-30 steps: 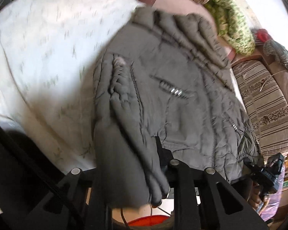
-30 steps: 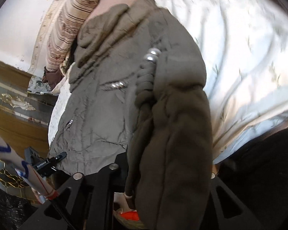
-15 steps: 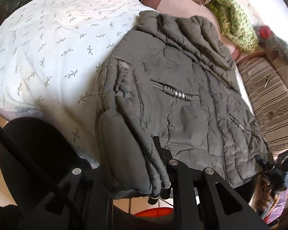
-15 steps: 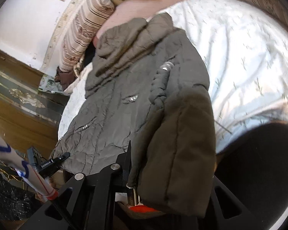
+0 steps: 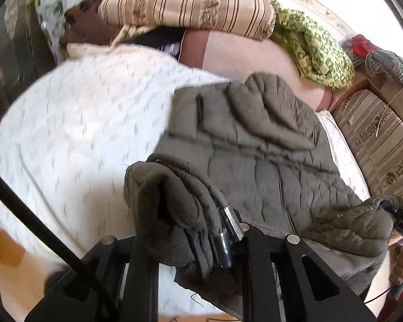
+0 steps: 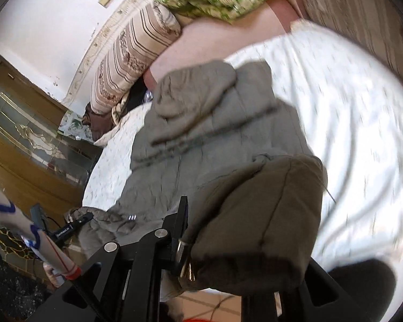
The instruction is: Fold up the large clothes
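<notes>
Since half a second ago the olive quilted jacket [image 5: 258, 158] has been turned over: its front with the metal snaps faced up then, and a plain quilted panel shows now, with the hood [image 5: 266, 107] at 12 o'clock. Both views have blurred, and both cuffs have been carried over the body of the jacket.

The left gripper [image 5: 198, 244] is pinching a bunched sleeve [image 5: 172, 204] whose metal toggle ends [image 5: 228, 230] hang at the fingers. The right gripper [image 6: 228, 244] is clamped on the other sleeve cuff [image 6: 258, 222], which drapes thickly over its fingers.

The jacket lies on the bed, on a white leaf-print sheet [image 5: 80, 123]. In the left view, bare sheet spreads wide from 9 to 11 o'clock; the bed's near edge runs at 7 o'clock, with floor [image 5: 10, 252] below. At 12 o'clock a striped bolster [image 5: 185, 2] and a green patterned cloth [image 5: 314, 48] close off the far side; at 3 o'clock a striped cushion [image 5: 381, 145] lies just beside the jacket's edge.
</notes>
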Demonstrator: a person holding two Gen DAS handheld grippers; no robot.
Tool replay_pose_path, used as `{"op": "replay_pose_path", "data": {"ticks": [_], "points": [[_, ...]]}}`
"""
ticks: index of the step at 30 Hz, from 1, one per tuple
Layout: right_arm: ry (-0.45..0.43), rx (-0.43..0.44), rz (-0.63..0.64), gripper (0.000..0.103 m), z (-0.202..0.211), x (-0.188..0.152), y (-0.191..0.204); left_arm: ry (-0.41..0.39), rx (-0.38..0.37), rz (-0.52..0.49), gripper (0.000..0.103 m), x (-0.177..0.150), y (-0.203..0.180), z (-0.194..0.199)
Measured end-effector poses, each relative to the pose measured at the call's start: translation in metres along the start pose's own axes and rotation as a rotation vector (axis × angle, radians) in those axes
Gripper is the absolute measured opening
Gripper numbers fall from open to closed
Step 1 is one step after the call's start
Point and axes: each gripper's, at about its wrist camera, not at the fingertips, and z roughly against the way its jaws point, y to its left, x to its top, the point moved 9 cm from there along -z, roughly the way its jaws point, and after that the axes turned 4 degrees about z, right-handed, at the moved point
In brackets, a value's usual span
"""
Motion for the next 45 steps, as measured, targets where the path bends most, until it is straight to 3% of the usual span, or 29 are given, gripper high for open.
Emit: {"op": "replay_pose_path", "data": {"ticks": [9,19,23,28,35,45], "points": [[-0.058,-0.044,0.043,0.019,-0.008,0.082,0.015,-0.115,0.001,-0.059,0.019,0.098,-0.037,0.0],[-0.107,-0.023,0.004,0.019,-0.031,0.155,0.014,-0.122,0.045,-0.02,0.019,0.164,-0.044,-0.046],[-0.111,-0.016,-0.024,0.019,-0.045,0.176,0.01,-0.108,0.078,0.0,0.019,0.177,-0.041,-0.062],[-0.109,-0.07,-0.032,0.019,-0.067,0.195,0.002,-0.095,0.136,-0.007,0.019,0.189,-0.037,-0.084],[-0.099,-0.093,-0.049,0.019,-0.085,0.199,-0.01,-0.093,0.18,-0.021,0.019,0.187,-0.036,-0.105],[-0.103,-0.098,-0.054,0.019,-0.077,0.184,-0.013,-0.14,0.224,-0.068,0.019,0.165,-0.038,-0.077]]}}
